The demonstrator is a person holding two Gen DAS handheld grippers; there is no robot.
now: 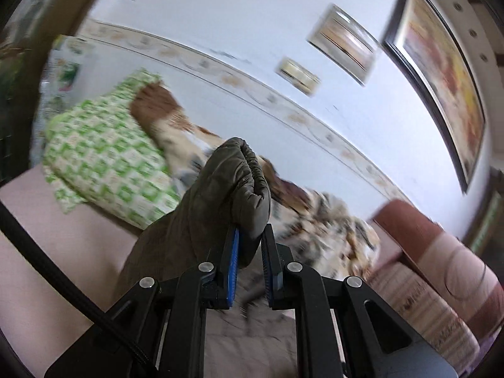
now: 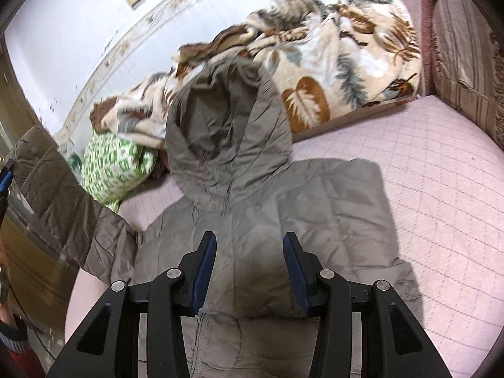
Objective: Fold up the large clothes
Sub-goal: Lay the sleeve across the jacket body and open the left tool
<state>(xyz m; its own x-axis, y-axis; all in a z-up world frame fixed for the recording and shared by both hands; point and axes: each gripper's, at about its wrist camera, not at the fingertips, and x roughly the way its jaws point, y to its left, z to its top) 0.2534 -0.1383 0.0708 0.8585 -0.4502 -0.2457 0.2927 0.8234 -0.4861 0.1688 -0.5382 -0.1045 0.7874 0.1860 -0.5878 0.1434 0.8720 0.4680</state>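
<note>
A grey-brown hooded puffer jacket (image 2: pixel 252 252) lies front up on the pink quilted bed (image 2: pixel 425 189), its hood (image 2: pixel 226 119) towards the blankets. My left gripper (image 1: pixel 250 236) is shut on the elastic cuff of the jacket's sleeve (image 1: pixel 239 182) and holds it raised above the bed. That lifted sleeve (image 2: pixel 63 189) shows at the left of the right wrist view, with the left gripper's blue pad at the frame edge. My right gripper (image 2: pixel 250 249) is open and empty, hovering just above the jacket's chest. The other sleeve (image 2: pixel 340 208) lies folded over the body.
A leaf-patterned blanket (image 2: pixel 330 63) is bunched along the wall behind the hood. A green-and-white pillow (image 2: pixel 113 167) lies left of it. A padded headboard (image 2: pixel 466 63) bounds the bed on the right. Framed pictures (image 1: pixel 441 88) hang on the wall.
</note>
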